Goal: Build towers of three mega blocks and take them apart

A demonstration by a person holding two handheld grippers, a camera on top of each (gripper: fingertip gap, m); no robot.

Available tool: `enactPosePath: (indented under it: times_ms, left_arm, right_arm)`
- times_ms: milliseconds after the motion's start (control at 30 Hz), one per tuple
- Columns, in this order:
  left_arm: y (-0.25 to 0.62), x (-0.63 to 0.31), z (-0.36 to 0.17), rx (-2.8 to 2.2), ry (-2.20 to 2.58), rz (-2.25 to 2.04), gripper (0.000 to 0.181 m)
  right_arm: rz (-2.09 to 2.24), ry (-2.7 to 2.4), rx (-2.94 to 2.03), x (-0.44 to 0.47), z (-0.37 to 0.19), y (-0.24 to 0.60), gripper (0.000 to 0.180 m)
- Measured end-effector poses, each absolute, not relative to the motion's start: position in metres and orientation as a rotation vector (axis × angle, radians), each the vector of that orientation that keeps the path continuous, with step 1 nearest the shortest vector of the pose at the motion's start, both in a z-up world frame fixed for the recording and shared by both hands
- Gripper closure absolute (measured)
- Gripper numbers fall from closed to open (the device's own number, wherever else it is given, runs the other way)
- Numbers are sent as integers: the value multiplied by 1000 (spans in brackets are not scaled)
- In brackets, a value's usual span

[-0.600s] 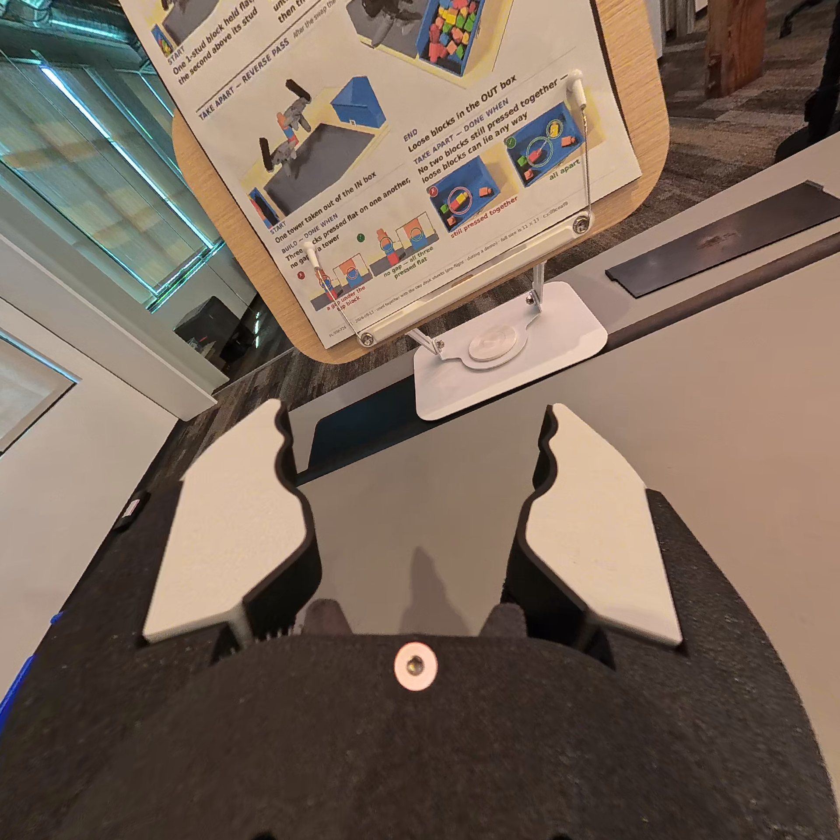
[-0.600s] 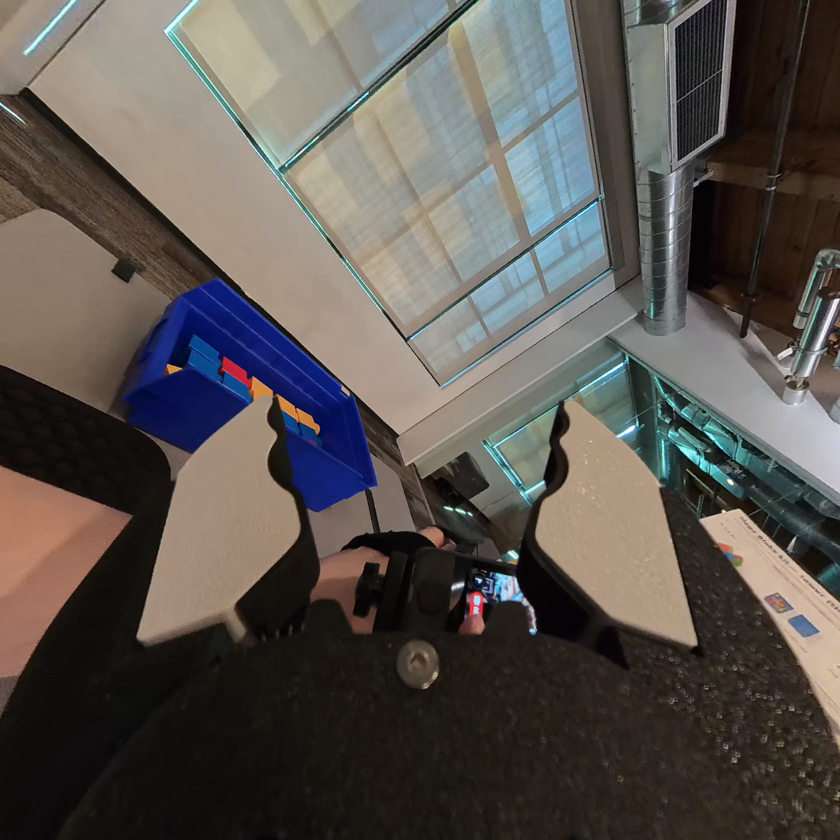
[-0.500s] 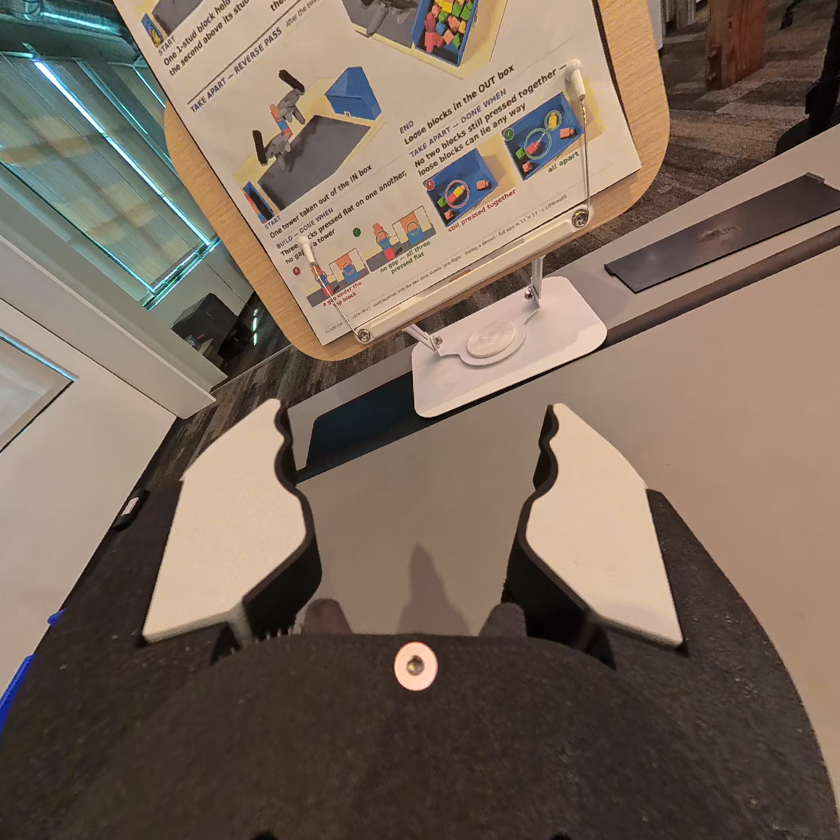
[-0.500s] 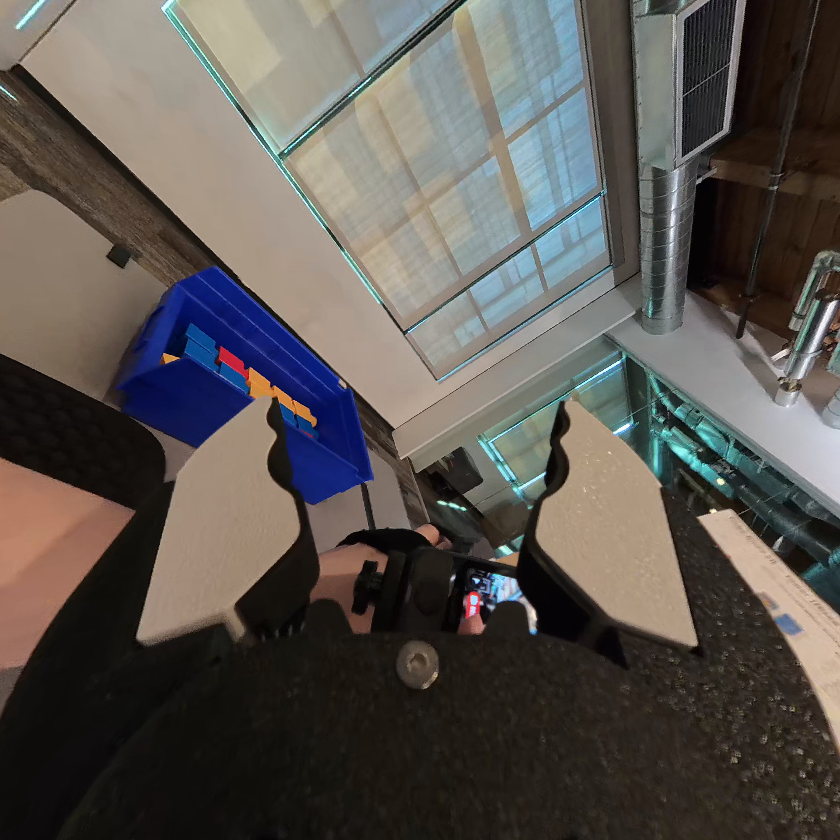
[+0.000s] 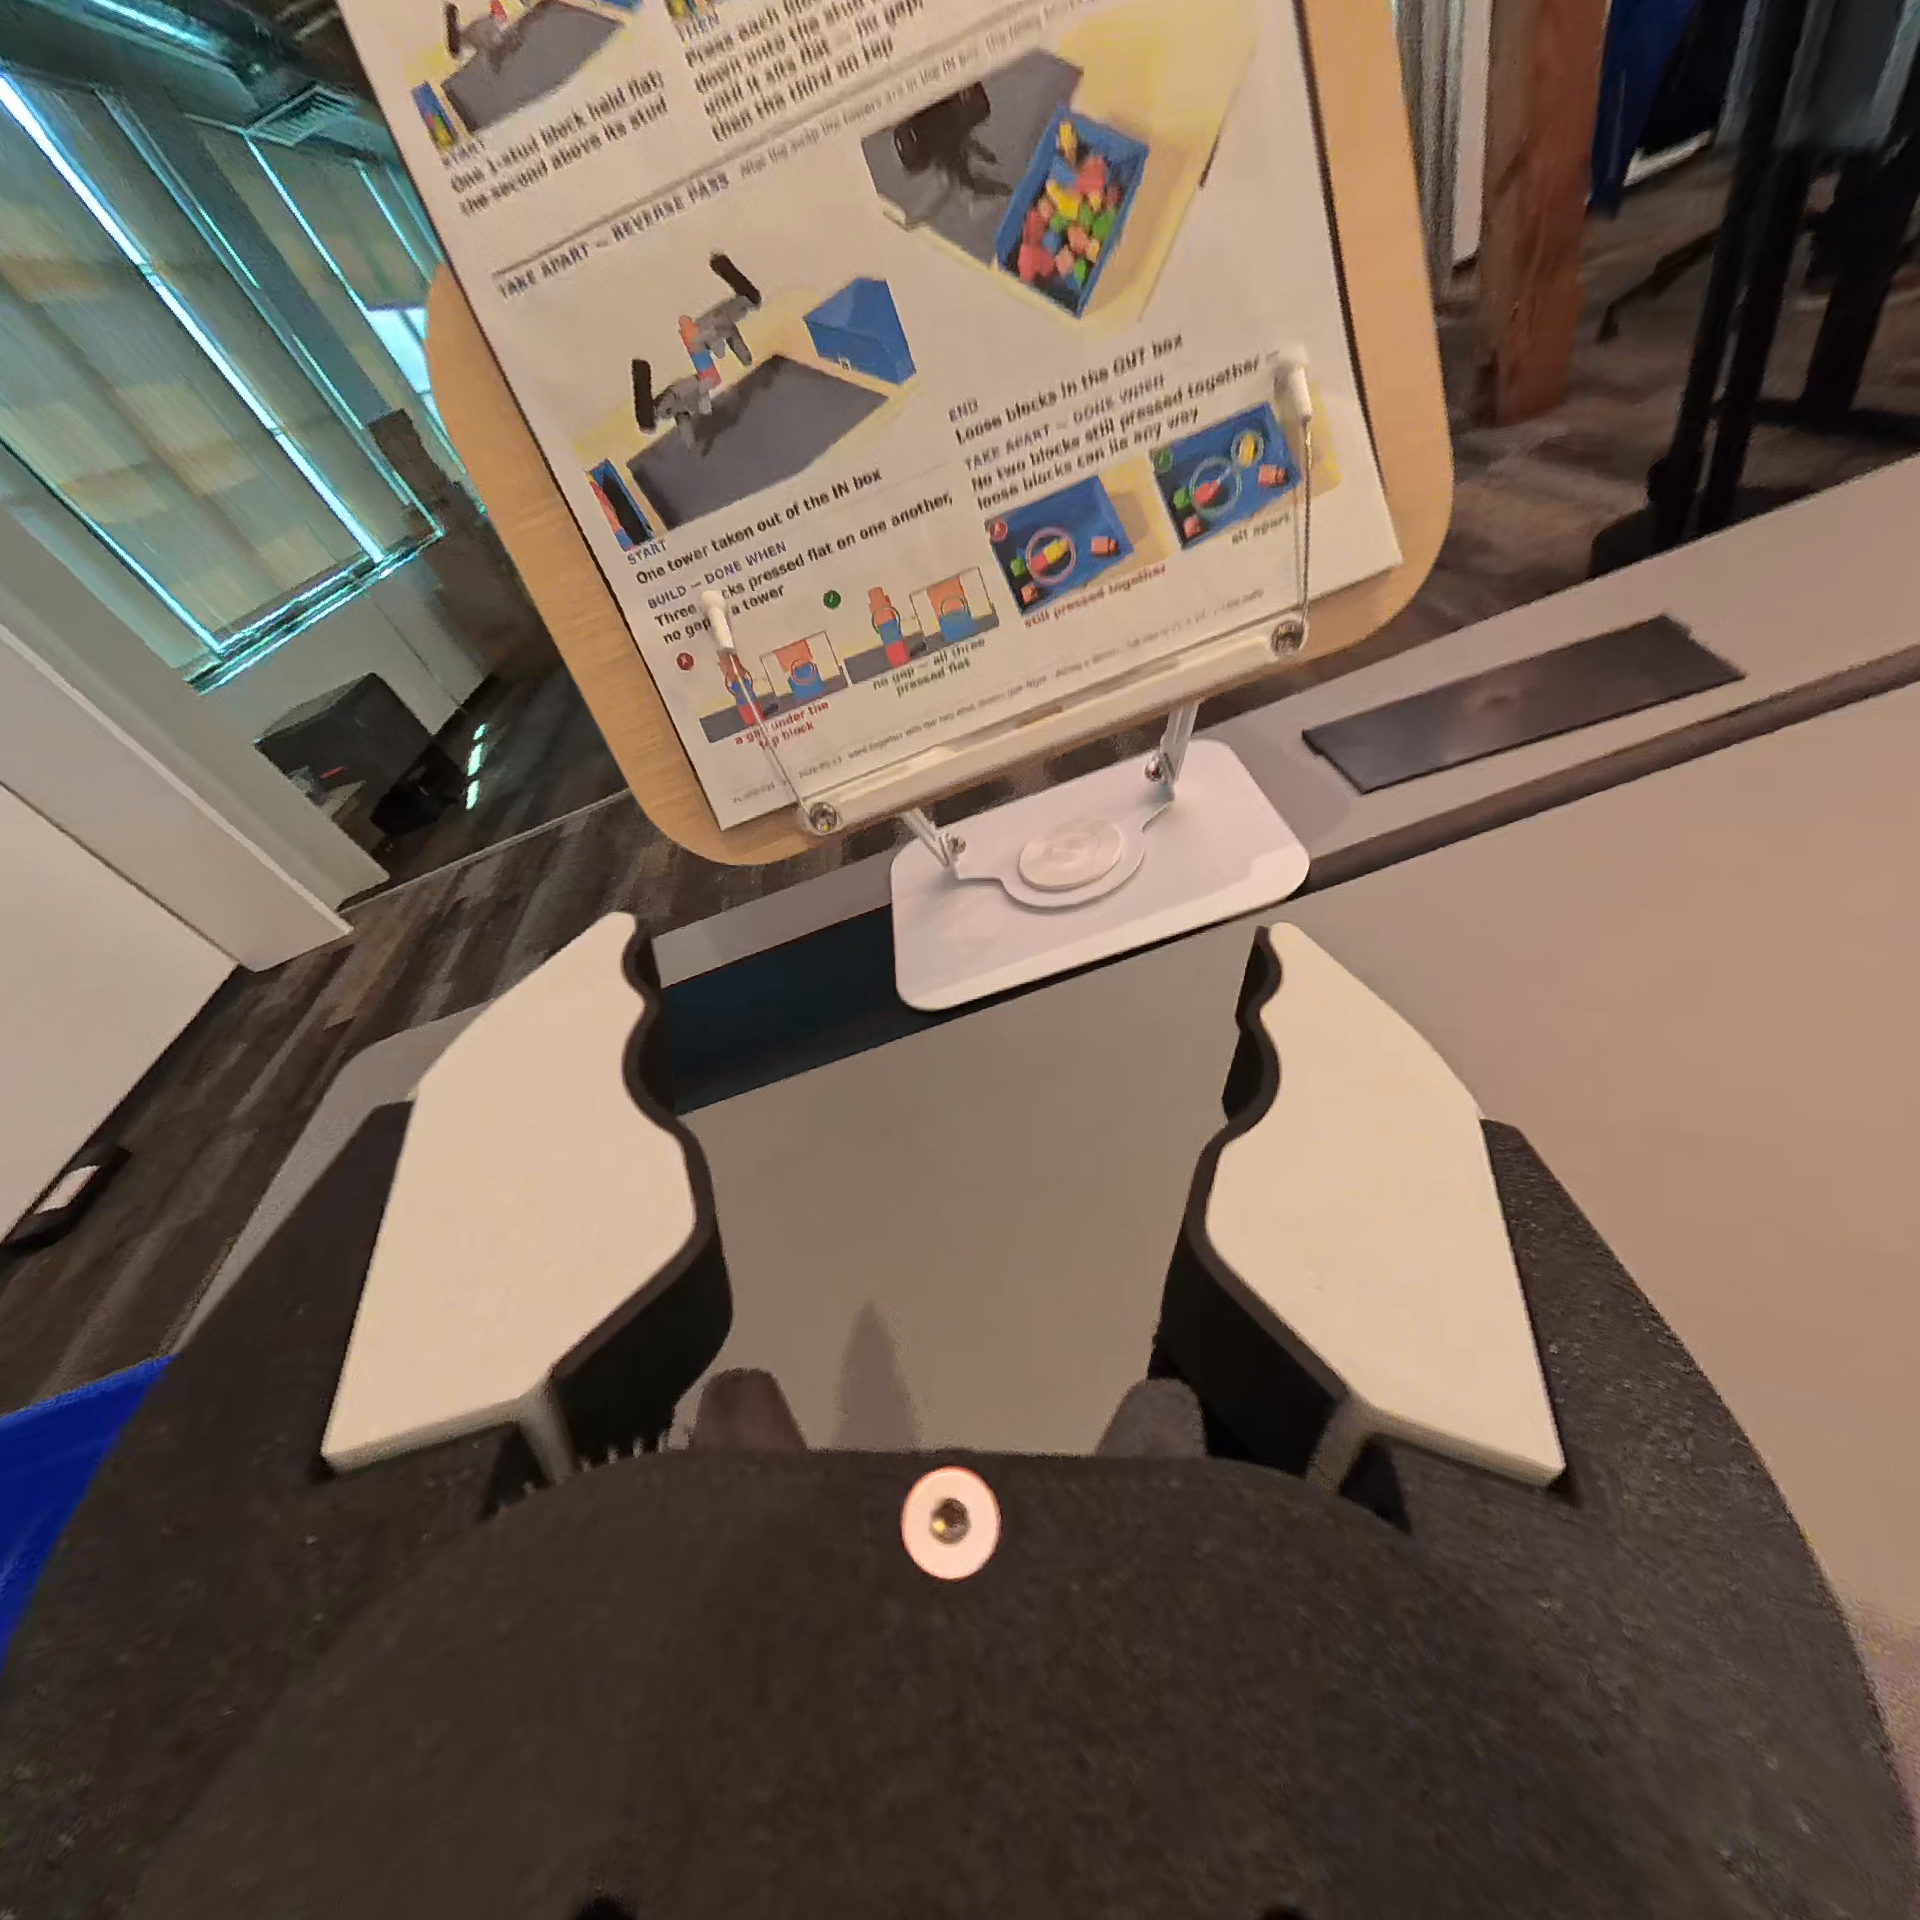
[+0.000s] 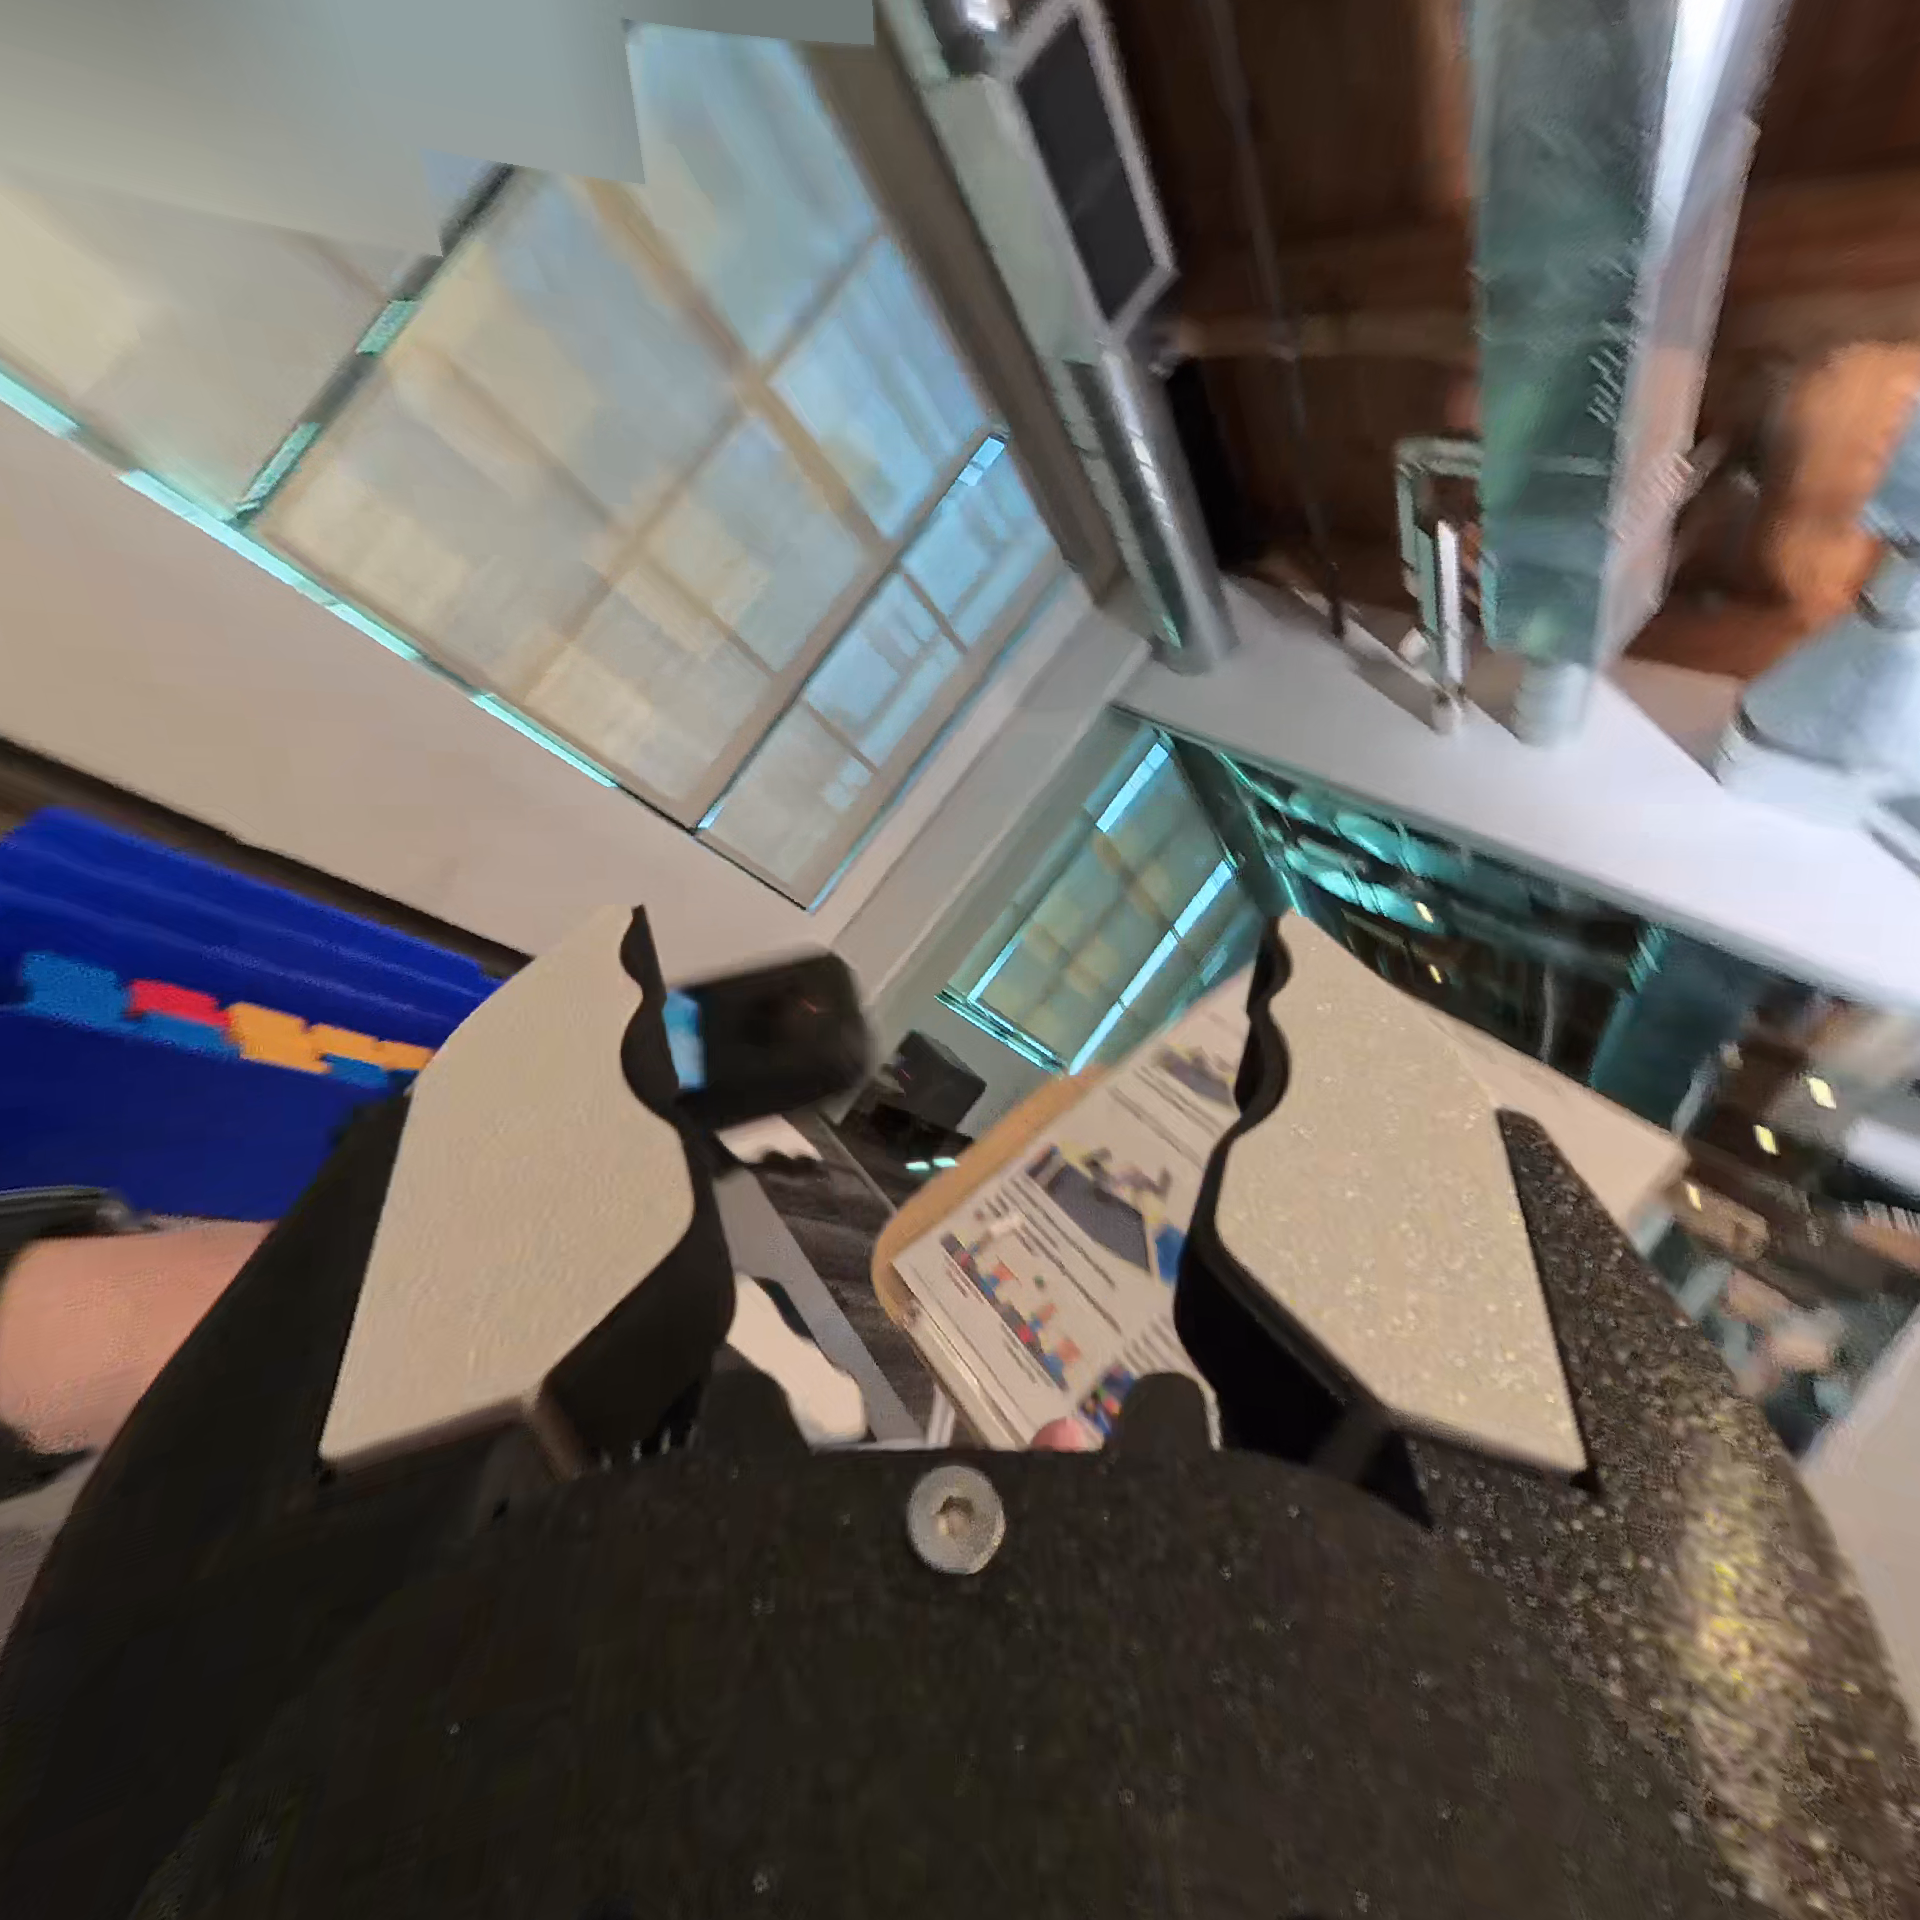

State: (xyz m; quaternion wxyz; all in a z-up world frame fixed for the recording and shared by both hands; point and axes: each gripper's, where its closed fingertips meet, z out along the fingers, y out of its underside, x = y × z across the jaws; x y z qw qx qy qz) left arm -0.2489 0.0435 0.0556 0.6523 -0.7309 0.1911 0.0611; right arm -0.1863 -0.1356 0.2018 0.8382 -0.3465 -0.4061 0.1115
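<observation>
In the left wrist view, the left gripper fills the lower half of the frame, its jaws spread wide with nothing between them, only the bare grey surface. In the upper middle an instruction sheet rests on a wooden board on a white stand, which sits on the surface just beyond the fingertips. A dark flat strip lies at the right edge, well apart from the stand. A corner of something blue shows at the lower left.

In the right wrist view, which is blurred, the right gripper points up towards windows and ceiling ducts, its jaws wide and holding nothing. The blue bin sits at the middle left, with blue, red and orange mega blocks inside it. A forearm shows at the lower left. The instruction sheet appears between the fingers, low in the frame.
</observation>
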Motion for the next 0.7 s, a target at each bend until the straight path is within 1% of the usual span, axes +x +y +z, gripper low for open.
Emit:
enactPosePath:
  times_ms: [67, 133, 200, 267, 367, 433, 567, 700]
  left_arm:
    - [38, -253, 71, -1612, 411, 66, 75]
    - [26, -251, 93, -1527, 415, -33, 74]
    - [1, -238, 125, -1382, 459, -174, 75]
    - [-39, -214, 161, -1189, 520, -381, 72]
    - [-121, -176, 206, -865, 607, -754, 70]
    - [-166, -159, 220, -722, 664, -905, 70]
    - [-218, -134, 219, -596, 788, -1084, 68]
    - [-226, -130, 214, -566, 811, -1229, 67]
  right_arm:
    - [252, -714, -829, -139, 204, -101, 75]
    - [194, -560, -1017, -87, 186, -52, 76]
    - [35, -472, -1269, -43, 142, -3, 74]
    - [-143, -468, -1462, -18, 96, 29, 73]
    - [-311, -518, -1598, -18, 54, 47, 77]
    - [-423, -584, -1652, -31, 39, 50, 77]
    - [-541, -649, -1720, -59, 23, 46, 78]
    - [-655, -666, -1800, -70, 11, 37, 80]
